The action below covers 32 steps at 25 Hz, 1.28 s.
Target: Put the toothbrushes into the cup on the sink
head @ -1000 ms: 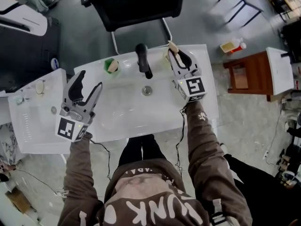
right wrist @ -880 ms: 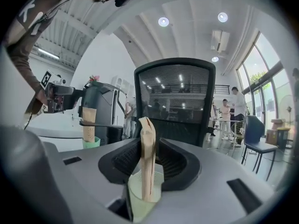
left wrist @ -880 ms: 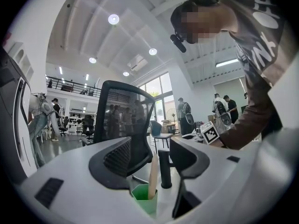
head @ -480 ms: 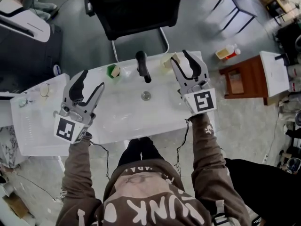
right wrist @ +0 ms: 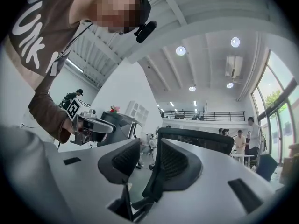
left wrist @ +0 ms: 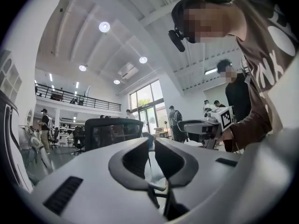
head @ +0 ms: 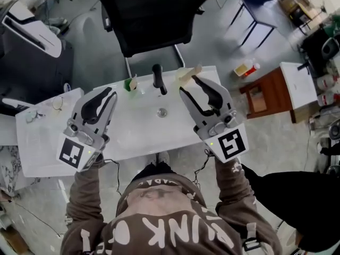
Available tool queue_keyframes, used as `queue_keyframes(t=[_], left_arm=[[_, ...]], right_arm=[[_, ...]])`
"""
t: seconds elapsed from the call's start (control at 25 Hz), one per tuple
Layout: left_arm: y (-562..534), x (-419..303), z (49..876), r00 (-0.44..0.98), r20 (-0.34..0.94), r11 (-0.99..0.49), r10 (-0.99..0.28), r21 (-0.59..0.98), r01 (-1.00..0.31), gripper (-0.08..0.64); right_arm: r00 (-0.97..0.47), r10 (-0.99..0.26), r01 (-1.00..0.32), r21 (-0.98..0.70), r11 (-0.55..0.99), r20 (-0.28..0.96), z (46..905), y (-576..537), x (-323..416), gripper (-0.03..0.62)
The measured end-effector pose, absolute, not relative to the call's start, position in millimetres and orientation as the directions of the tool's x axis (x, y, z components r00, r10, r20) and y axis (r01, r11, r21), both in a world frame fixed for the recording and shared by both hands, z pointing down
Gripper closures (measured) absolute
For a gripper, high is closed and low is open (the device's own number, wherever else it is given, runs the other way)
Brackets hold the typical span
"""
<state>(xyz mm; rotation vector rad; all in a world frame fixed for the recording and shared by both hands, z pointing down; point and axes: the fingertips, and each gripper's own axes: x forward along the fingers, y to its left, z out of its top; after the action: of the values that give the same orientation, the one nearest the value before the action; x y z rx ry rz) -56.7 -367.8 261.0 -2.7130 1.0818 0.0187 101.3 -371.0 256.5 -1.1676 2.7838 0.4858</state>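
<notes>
I'm holding both arms bent up in front of me, brown sleeves rising from the near edge of the sink, one on each side of the basin. The left hand-held gripper sits over the sink's left end, pointing far and slightly right. Its jaws are closing, with only a narrow slit left between them and nothing in it. The right hand-held gripper is over the right half of the sink, angled far and left. Its jaws stand well apart and are closing, with nothing between them either.

The toothbrush stands tilted in a pale cup on the far right of the sink rim. In the head view it sits just beyond the right gripper's tips, and neither shows in that gripper's own view. A green cup stands on the far rim left of the black faucet, well right of the left gripper's tips. Something pale sticks out of it that I can't identify. The drain lies between the two grippers.

A second white counter adjoins the sink on the left. A black chair stands beyond the sink on a grey floor, and a wooden stool stands to the right. The gripper views show a tall white hall with round ceiling lights, a railed mezzanine and people standing far off.
</notes>
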Motion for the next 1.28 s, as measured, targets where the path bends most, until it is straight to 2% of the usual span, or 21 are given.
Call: queue_keyframes(t=[0.08, 0.32, 0.88, 1.04, 1.28], left_arm=[[-354, -55, 254, 0.734, -0.081, -0.709, -0.674, -0.206, -0.674, 0.553], [-323, -51, 241, 0.750, -0.071, -0.726, -0.658, -0.203, -0.656, 0.555], [-300, -55, 237, 0.758, -0.052, -0.735, -0.651, -0.207, -0.646, 0.555], [-298, -51, 227, 0.759, -0.092, -0.728, -0.644, -0.230, -0.645, 0.555], [-298, -51, 227, 0.760, -0.083, -0.729, -0.645, -0.230, -0.644, 0.555]], right_arm=[[-0.706, -0.678, -0.706, 0.263, 0.657, -0.202, 248, -354, 98, 0.470], [-0.683, -0.705, -0.728, 0.255, 0.636, -0.191, 254, -322, 99, 0.580], [-0.684, -0.713, -0.723, 0.267, 0.637, -0.154, 261, -300, 94, 0.583], [-0.681, -0.716, -0.726, 0.268, 0.633, -0.155, 259, -298, 96, 0.584], [-0.678, -0.718, -0.728, 0.272, 0.629, -0.155, 258, -297, 95, 0.584]])
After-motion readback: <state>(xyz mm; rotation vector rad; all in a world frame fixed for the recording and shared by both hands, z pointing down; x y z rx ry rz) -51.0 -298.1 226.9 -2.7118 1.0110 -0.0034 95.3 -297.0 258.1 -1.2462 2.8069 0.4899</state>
